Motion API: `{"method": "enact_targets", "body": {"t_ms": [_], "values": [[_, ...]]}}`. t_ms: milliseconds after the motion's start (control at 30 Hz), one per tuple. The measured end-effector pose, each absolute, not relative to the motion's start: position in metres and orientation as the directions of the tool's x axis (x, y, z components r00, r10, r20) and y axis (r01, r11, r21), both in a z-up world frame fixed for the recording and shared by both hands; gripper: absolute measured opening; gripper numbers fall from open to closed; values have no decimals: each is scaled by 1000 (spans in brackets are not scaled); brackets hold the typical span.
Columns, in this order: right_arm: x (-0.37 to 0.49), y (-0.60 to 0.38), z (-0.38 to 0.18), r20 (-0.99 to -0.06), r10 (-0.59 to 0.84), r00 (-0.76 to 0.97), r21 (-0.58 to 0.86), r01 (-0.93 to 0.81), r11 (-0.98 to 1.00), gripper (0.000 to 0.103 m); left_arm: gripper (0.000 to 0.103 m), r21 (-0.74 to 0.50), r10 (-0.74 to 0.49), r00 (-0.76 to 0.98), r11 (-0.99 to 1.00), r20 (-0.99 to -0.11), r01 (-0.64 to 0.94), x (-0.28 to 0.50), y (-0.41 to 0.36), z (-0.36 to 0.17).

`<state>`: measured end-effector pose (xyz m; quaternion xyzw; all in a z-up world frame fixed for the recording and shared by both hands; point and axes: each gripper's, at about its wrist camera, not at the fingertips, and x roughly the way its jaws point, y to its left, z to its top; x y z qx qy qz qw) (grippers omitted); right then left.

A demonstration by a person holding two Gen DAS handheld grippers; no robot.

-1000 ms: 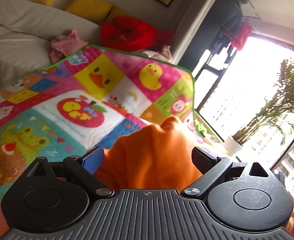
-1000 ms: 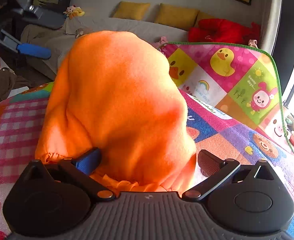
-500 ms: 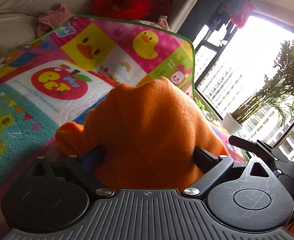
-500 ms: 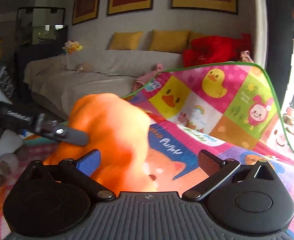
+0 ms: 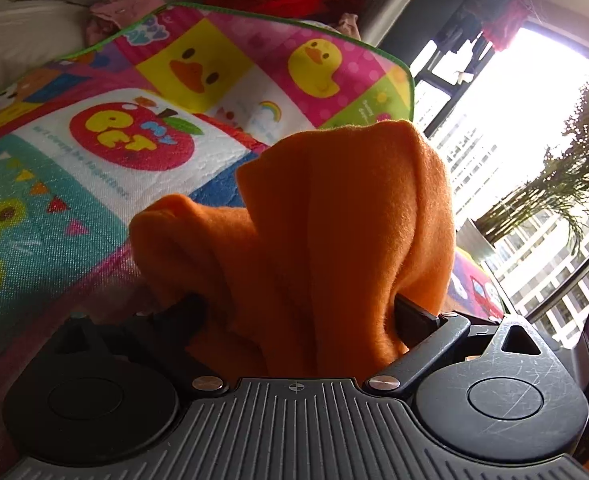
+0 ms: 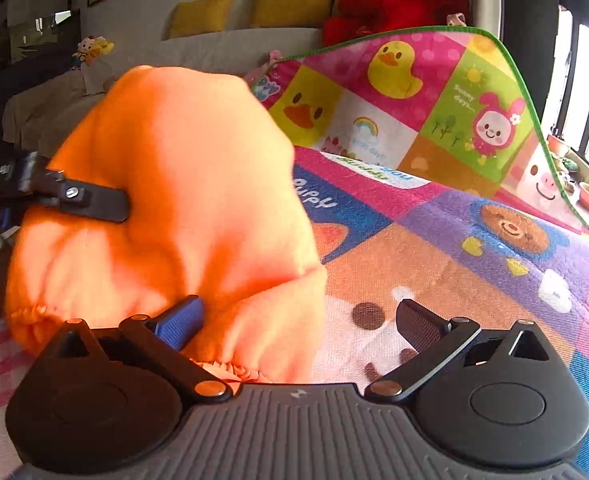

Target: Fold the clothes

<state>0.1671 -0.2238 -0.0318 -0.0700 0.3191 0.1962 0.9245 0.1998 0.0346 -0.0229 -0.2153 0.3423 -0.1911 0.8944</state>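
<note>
One orange fleece garment (image 5: 334, 232) bunches between the left gripper (image 5: 298, 312), whose fingers (image 5: 414, 316) stand fairly wide with the cloth filling the gap; whether they pinch it cannot be told. The right gripper (image 6: 298, 316) has swung back toward the garment (image 6: 182, 208) since half a second ago, its fingers (image 6: 418, 322) wide, the cloth brushing only the blue one. Beneath lies one cartoon play mat (image 6: 474, 248). Beyond, two yellow cushions (image 6: 290, 4) rest on the sofa (image 6: 230, 50).
</note>
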Motion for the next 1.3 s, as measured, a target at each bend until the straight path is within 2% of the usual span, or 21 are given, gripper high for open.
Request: {"method": "enact_targets", "body": {"t_ms": [167,267,400,567,667,800,900,1033,1133,1300], "values": [[144,-192,-28,-593,410,693,-33,-530,847,103,100,-490,-444,722,856,-531,166,209,42,-20],[143,-181,-23,-579,411,704,-76,-549,832,103,100,-502,-436,731,852,-525,148,208,48,-24],[143,-196,-8,-564,429,706,-54,-550,833,103,100,-537,-442,743,833,-503,132,203,52,-31],[141,-225,33,-440,455,774,-34,-521,853,103,100,-544,-440,763,828,-474,139,199,51,-35],[157,-221,48,-380,418,825,-81,-480,873,103,100,-542,-439,770,828,-464,146,198,51,-35],[191,-195,40,-415,371,831,-163,-469,868,103,101,-545,-443,773,825,-454,153,196,52,-36],[216,-174,14,-454,250,855,-289,-407,867,103,101,-541,-444,773,826,-454,156,195,51,-37],[238,-186,4,-514,224,828,-174,-357,918,103,101,-530,-447,773,830,-450,171,194,48,-37],[234,-186,1,-503,180,845,-245,-339,908,103,101,-526,-457,770,829,-444,189,193,46,-36],[231,-197,0,-511,175,842,-203,-316,927,103,100,-528,-492,754,817,-434,229,189,41,-33]]}}
